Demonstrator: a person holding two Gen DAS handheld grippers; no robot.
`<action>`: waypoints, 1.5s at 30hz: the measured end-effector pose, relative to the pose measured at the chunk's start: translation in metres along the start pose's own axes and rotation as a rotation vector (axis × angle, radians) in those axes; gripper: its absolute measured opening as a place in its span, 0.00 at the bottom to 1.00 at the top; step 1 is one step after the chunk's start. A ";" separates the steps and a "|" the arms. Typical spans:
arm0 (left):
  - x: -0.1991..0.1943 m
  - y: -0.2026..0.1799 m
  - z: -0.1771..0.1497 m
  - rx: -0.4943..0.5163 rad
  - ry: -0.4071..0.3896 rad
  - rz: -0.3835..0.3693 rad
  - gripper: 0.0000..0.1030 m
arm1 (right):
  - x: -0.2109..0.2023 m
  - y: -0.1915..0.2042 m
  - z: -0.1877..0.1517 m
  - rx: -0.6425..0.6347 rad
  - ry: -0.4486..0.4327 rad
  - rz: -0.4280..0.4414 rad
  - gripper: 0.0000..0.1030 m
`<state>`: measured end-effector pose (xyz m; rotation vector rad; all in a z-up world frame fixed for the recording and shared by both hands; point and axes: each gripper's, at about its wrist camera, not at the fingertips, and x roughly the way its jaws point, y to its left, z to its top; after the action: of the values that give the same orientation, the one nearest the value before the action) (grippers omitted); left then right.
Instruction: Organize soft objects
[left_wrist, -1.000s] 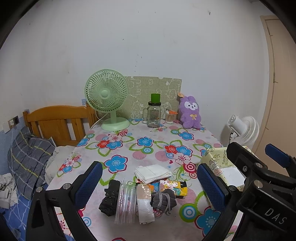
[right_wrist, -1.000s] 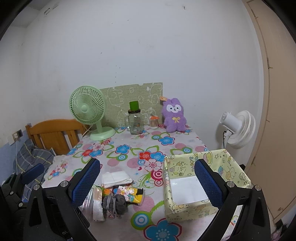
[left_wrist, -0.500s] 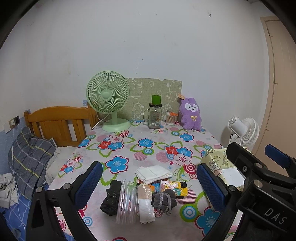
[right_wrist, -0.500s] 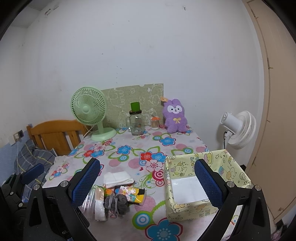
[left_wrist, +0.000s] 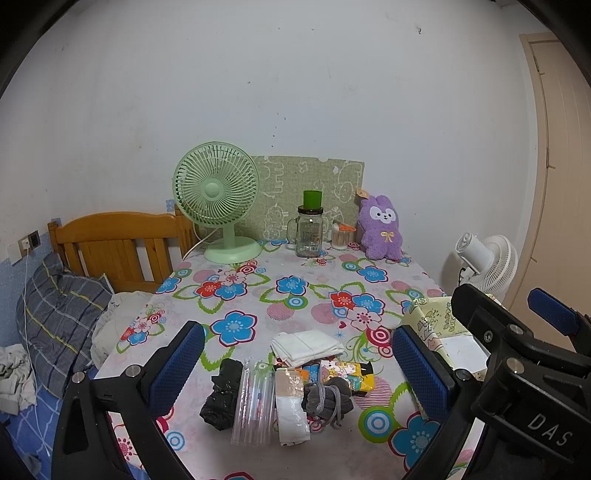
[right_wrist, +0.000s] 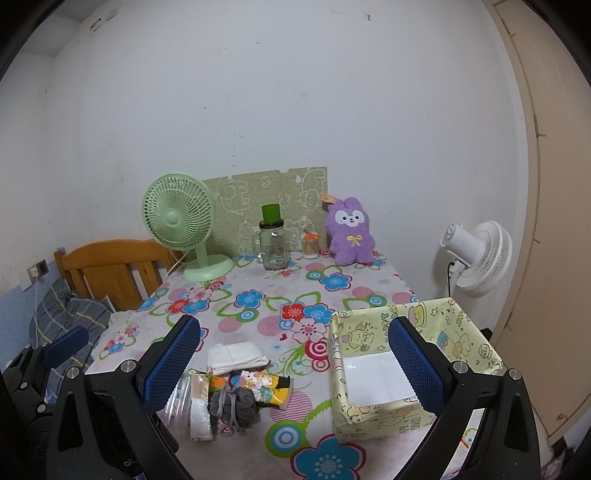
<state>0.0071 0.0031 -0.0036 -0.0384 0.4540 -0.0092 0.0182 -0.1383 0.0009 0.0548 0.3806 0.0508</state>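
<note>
Soft things (left_wrist: 295, 384) are piled at the near edge of the table (left_wrist: 295, 291), left of the yellow box (right_wrist: 380, 410), both grippers (left_wrist: 295, 369) (right_wrist: 291, 365) are held wide apart and empty, and two things could be grabbed together because they touch.

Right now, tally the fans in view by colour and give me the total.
Green fan on the table: 1
White fan beside the table: 1
Total: 2
</note>
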 end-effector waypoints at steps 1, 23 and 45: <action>-0.001 0.000 0.001 0.000 0.001 0.001 0.99 | 0.000 0.000 0.000 0.001 0.000 0.000 1.00; 0.017 0.006 -0.005 -0.008 0.036 -0.006 0.92 | 0.022 0.004 -0.007 0.001 0.038 0.021 0.95; 0.063 0.031 -0.036 0.005 0.137 0.033 0.85 | 0.077 0.028 -0.040 0.006 0.147 0.062 0.89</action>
<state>0.0478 0.0314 -0.0651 -0.0252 0.5919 0.0195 0.0735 -0.1044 -0.0631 0.0690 0.5260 0.1154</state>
